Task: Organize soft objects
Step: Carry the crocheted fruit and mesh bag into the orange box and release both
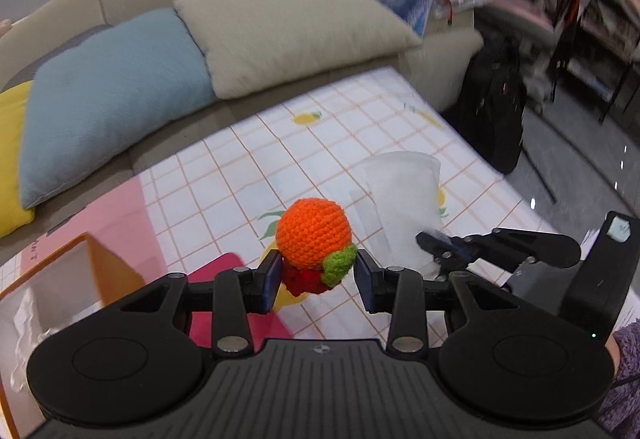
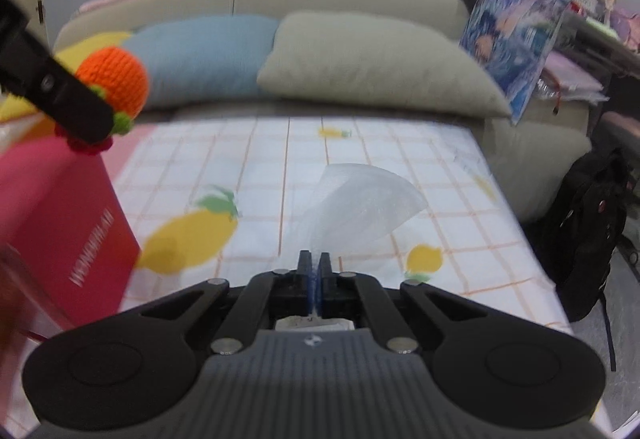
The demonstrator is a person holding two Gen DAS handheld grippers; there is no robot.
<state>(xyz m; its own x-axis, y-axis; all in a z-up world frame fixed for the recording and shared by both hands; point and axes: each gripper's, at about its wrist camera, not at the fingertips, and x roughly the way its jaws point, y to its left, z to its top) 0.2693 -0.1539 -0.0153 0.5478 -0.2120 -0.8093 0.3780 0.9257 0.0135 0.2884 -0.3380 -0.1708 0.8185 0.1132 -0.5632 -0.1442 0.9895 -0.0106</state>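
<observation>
Above checked cloth: L tongs half-open, clamping crochet orange; R tongs shut, pinching clear bag.

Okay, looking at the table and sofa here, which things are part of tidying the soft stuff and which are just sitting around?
Part of the job:
- crochet toy, held in the left tool
- white mesh bag, pinched in the right tool
- red box

Just lying about:
- blue cushion
- beige cushion
- yellow cushion
- backpack
</observation>
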